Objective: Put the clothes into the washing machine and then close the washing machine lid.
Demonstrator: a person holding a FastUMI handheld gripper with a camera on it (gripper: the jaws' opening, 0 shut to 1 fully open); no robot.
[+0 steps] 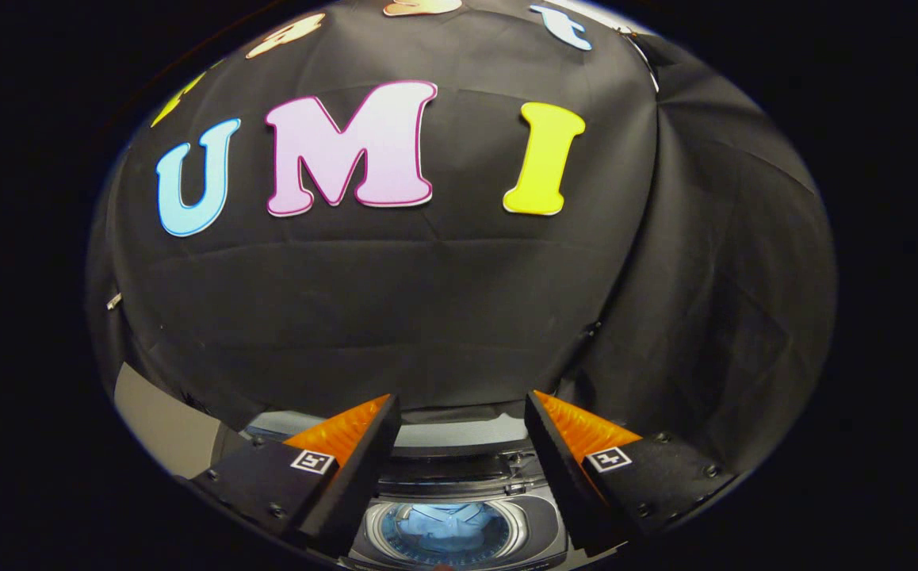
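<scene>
Ribbed pads line the inner faces of my gripper (459,412), and each finger (332,468) carries a small square marker on its top. The two fingers stand wide apart with nothing between them — I have hold of nothing. They point out over the washing machine (459,476), which sits below and just ahead of the tips.

Between the fingers, low down, I look into the machine's round drum (447,527). Its lid (459,434) is up, a pale band standing at the back of the opening, so the machine is open. Inside the drum lie the clothes (443,523) — pale blue fabric, crumpled, resting within the ring of the tub. A grey rim surrounds the drum, and behind it I can see a darker strip of the machine's top with what look like small fittings, too small for me to make out.

Beside the outer edge of one finger, a pale grey patch of floor or wall (166,428) shows; I cannot tell which. Beyond the machine hangs the booth's black cloth wall (427,317), creased in faint squares, with a second panel of cloth folding in beside it.
</scene>
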